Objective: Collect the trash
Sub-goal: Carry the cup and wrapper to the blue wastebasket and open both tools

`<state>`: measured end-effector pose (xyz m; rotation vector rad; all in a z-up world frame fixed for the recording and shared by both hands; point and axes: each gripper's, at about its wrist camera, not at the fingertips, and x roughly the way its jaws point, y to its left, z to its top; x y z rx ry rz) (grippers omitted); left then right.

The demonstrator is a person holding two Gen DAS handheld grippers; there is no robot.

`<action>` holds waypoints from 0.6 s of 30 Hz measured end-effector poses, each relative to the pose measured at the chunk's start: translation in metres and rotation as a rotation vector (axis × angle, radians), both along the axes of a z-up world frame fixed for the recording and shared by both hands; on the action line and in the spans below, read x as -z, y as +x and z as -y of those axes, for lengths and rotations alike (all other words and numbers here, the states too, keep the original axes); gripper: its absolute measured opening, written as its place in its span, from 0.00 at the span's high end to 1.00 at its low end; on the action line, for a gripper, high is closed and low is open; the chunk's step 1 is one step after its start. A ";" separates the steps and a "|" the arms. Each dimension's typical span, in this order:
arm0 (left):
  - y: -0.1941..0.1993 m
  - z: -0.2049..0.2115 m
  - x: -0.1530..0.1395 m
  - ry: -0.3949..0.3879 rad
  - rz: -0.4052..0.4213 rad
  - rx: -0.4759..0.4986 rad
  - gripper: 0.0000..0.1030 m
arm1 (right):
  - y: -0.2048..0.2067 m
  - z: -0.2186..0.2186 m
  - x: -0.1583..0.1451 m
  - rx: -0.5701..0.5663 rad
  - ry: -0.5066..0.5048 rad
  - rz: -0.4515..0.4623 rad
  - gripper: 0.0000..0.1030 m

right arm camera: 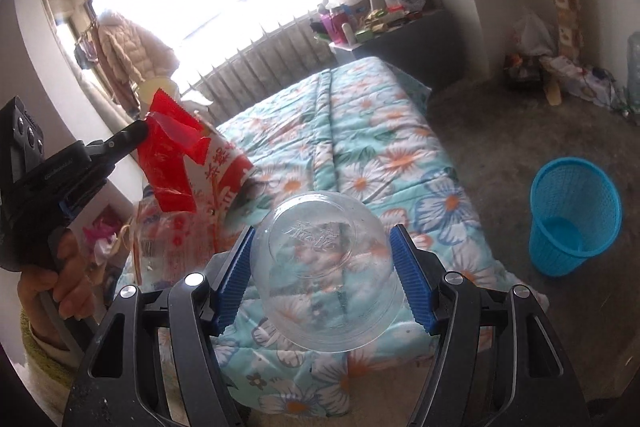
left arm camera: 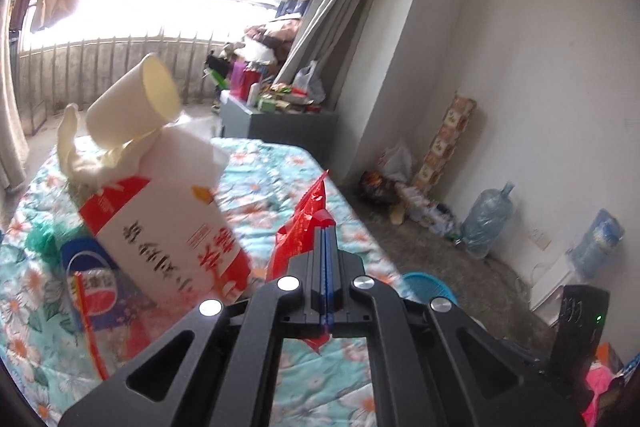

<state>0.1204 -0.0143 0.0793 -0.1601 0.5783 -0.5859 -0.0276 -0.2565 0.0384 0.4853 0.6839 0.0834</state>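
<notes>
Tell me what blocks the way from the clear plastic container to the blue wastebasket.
Nothing visible. The clear plastic container sits between the right gripper's pads above the bed's corner; the blue wastebasket stands on bare floor to its right, with open space between.

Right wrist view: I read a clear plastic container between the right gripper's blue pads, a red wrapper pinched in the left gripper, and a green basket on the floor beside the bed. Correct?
One slip: the basket is blue, not green, as the right wrist view shows. The clear plastic container in the right gripper and the red wrapper in the left gripper are as you say.
</notes>
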 end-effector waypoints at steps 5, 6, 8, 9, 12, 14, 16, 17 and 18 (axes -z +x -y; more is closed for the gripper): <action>0.004 0.022 -0.032 -0.028 0.019 0.046 1.00 | -0.012 0.023 -0.008 0.054 0.050 0.045 0.39; 0.004 0.025 -0.037 -0.034 0.024 0.056 1.00 | -0.014 0.028 -0.009 0.066 0.056 0.052 0.39; 0.004 0.041 -0.050 -0.048 0.029 0.089 1.00 | -0.017 0.040 -0.011 0.101 0.067 0.060 0.39; 0.004 0.047 -0.054 -0.055 0.025 0.104 1.00 | -0.019 0.046 -0.011 0.114 0.075 0.065 0.39; 0.007 0.079 -0.065 -0.071 0.007 0.171 1.00 | -0.023 0.068 -0.011 0.174 0.105 0.072 0.39; 0.011 0.113 -0.066 -0.060 -0.025 0.228 1.00 | -0.025 0.087 -0.009 0.226 0.119 0.073 0.39; 0.020 0.155 -0.059 -0.050 -0.107 0.292 1.00 | -0.027 0.105 -0.006 0.272 0.136 0.070 0.38; 0.022 0.173 -0.055 -0.042 -0.143 0.321 1.00 | -0.028 0.118 -0.003 0.308 0.147 0.067 0.38; 0.023 0.188 -0.049 -0.032 -0.170 0.342 1.00 | -0.030 0.128 0.000 0.338 0.157 0.060 0.38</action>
